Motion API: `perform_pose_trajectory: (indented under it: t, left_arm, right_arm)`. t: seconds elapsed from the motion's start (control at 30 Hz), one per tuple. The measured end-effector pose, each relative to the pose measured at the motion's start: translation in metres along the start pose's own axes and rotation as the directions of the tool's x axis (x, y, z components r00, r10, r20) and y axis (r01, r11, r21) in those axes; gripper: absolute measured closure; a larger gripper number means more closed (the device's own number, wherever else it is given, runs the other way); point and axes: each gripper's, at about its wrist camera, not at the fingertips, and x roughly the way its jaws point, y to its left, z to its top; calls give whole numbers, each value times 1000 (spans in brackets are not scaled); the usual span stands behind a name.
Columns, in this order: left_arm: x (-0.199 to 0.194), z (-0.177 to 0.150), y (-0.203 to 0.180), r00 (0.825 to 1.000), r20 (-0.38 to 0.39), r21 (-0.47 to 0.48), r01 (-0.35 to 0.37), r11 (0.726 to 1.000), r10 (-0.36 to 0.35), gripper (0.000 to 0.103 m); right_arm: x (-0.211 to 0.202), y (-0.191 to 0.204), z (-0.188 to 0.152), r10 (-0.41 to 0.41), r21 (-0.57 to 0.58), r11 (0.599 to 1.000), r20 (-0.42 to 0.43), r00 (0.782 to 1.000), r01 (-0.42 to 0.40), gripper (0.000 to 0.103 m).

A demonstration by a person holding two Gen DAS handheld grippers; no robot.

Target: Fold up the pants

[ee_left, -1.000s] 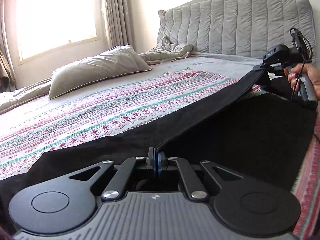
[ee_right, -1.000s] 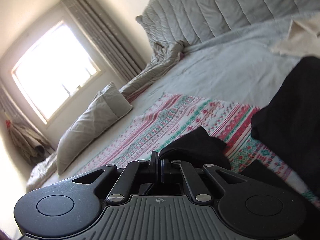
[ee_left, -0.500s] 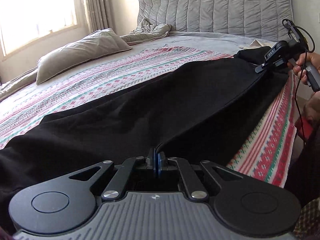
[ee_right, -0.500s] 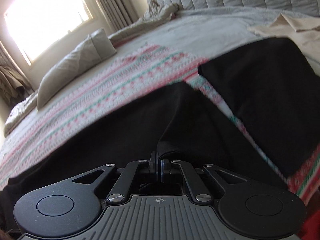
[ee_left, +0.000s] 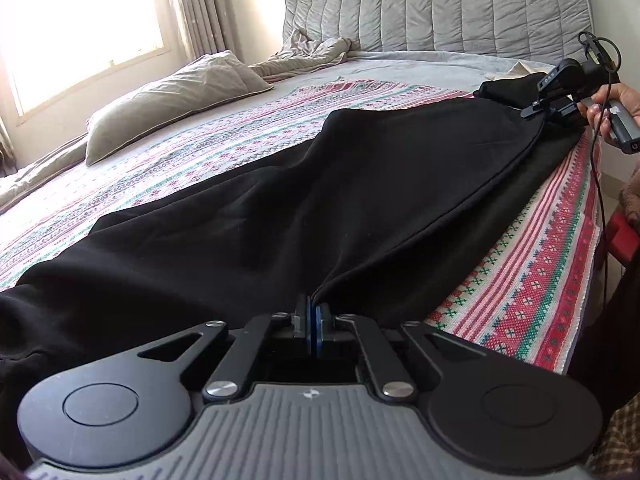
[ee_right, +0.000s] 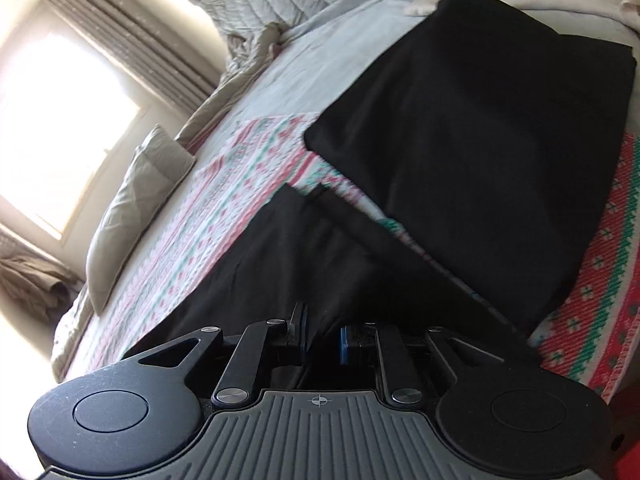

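Black pants (ee_left: 320,208) lie doubled lengthwise along the near edge of the bed. My left gripper (ee_left: 312,316) is shut on their near end, with the cloth pinched between the blue pads. In the left wrist view, a hand holds my right gripper (ee_left: 530,110) at the pants' far end. Its own view shows my right gripper (ee_right: 322,336) with its jaws opening. Black pants cloth (ee_right: 288,256) still lies in the gap, and the pads stand off it.
A folded black garment (ee_right: 480,140) lies just beyond the pants' far end. The patterned blanket (ee_left: 540,280) ends at the bed's edge on the right. A grey pillow (ee_left: 172,100) and a crumpled quilt (ee_left: 312,46) sit near the headboard (ee_left: 440,8).
Both grippers came down and the lifted pants layer now lies flat on the layer beneath. The right gripper's jaws have parted; the left stays clamped.
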Motion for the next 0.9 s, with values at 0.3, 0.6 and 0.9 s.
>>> perform_pose_trajectory:
  t: [0.3, 0.6, 0.9]
  left_arm:
    - [5, 8, -7, 1000, 10, 29, -17, 999, 17, 90]
    - [-6, 2, -5, 999, -4, 65, 43, 997, -42, 90]
    - [-24, -6, 8, 999, 24, 21, 31, 999, -32, 48]
  right_arm:
    - [-38, 49, -27, -201, -466, 845, 178, 963, 262, 99]
    - [-37, 43, -36, -297, -524, 786, 146, 944, 328, 100]
    - [-61, 64, -40, -246, -606, 719, 236, 940, 340, 49]
